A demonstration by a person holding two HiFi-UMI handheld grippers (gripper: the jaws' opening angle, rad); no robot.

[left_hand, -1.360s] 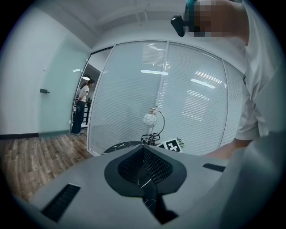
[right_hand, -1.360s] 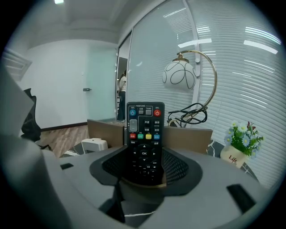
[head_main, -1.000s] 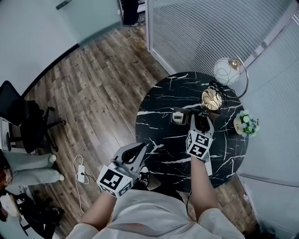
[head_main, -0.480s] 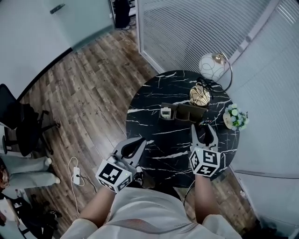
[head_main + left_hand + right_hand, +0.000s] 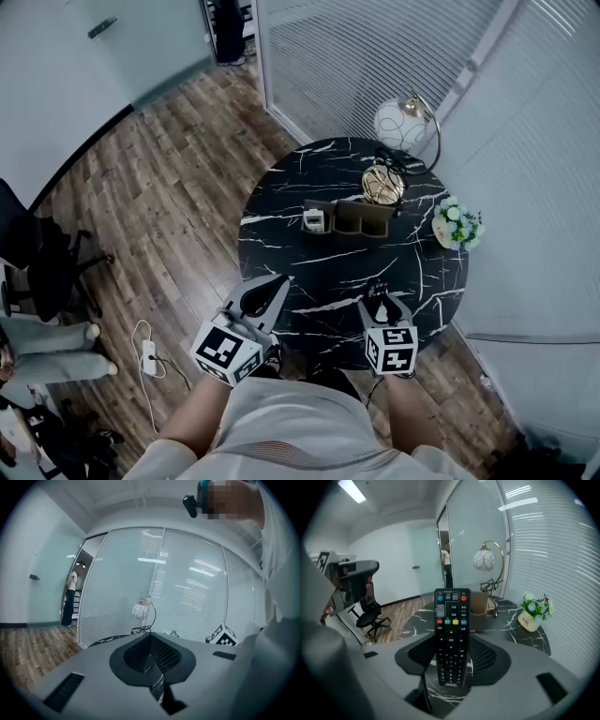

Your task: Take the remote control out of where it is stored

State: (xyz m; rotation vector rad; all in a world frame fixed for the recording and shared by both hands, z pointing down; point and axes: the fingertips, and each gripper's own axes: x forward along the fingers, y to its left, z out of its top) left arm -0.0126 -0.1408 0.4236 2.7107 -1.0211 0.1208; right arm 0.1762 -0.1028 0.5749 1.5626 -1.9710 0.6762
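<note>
Right gripper (image 5: 380,298), jaws clamped on the remote (image 5: 451,637), drawn back from the holder (image 5: 349,218) to the tabletop (image 5: 309,258) edge, so extraction looks done; left gripper (image 5: 267,289) jaws closed, empty

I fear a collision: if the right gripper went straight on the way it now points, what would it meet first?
Likely the black table top, as the jaws tilt down; farther along that line stands the brown organizer. Depth is unclear.

Before me a round black marble table (image 5: 281,246) carries 1 white globe lamp (image 5: 396,124), 1 gold wire basket (image 5: 382,184) and 1 small pot of flowers (image 5: 457,225). Off to my left, 1 office chair (image 5: 37,253) stands on the wood floor (image 5: 169,159).
</note>
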